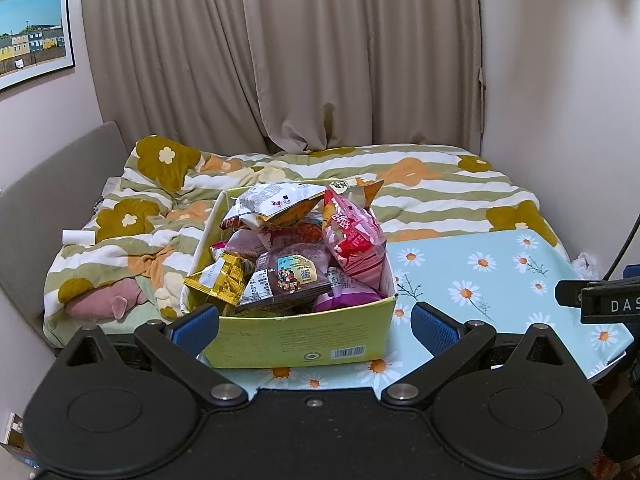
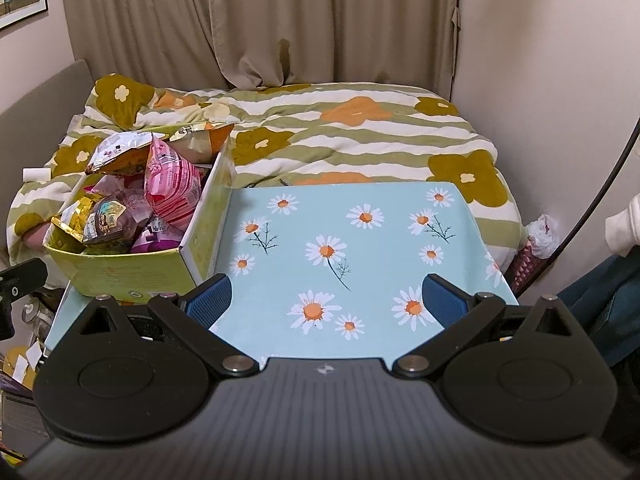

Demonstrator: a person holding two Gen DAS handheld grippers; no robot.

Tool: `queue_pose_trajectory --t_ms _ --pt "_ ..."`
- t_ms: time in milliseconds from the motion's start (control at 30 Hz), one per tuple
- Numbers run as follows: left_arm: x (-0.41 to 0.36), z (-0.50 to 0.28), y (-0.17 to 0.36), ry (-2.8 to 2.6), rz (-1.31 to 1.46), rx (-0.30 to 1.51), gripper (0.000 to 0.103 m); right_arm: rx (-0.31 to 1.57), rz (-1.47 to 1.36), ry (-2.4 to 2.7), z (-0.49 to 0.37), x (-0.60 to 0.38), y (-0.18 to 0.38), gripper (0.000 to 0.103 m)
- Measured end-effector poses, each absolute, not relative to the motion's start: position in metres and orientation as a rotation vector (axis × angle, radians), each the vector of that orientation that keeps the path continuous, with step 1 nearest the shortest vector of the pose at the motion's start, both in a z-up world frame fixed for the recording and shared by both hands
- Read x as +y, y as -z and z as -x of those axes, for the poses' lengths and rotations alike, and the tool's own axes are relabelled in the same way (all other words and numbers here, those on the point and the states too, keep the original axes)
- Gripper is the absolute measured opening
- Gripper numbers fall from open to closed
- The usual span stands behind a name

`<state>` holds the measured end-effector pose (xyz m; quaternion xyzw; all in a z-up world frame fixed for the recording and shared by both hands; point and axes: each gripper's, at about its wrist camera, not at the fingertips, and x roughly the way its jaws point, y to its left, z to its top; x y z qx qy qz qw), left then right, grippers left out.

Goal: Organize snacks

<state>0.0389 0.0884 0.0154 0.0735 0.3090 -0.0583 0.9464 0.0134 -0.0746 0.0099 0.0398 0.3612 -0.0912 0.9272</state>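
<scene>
A yellow-green cardboard box (image 1: pixel 296 338) heaped with snack packets stands on the left part of a light-blue daisy-print table (image 1: pixel 500 272). On top lie a pink packet (image 1: pixel 354 240), a gold packet (image 1: pixel 222 282), a brown packet (image 1: pixel 290 280) and a silver-orange bag (image 1: pixel 276 200). My left gripper (image 1: pixel 316 322) is open, its blue pads either side of the box's near wall, holding nothing. In the right wrist view the box (image 2: pixel 132 272) sits at the left and my right gripper (image 2: pixel 326 300) is open and empty over the bare table (image 2: pixel 360 240).
A bed with a green-striped flower quilt (image 2: pixel 340 140) lies behind the table, against beige curtains. A pink plush (image 1: pixel 108 304) and a white roll (image 1: pixel 78 237) lie on the quilt at left. The right gripper's body (image 1: pixel 600 298) shows at the right edge. A cable (image 2: pixel 592 208) hangs at right.
</scene>
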Motion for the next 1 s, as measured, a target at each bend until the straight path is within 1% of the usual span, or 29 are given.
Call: queue_pose_trajectory --t_ms 733,1000 --pt "0.102 -0.043 -0.013 0.114 -0.112 0.664 0.103 0.738 -0.082 0.186 -0.015 -0.070 -0.011 0.103" --pt "0.105 -0.046 -0.015 0.130 -0.107 0.645 0.103 0.734 -0.081 0.187 -0.018 -0.064 -0.015 0.103"
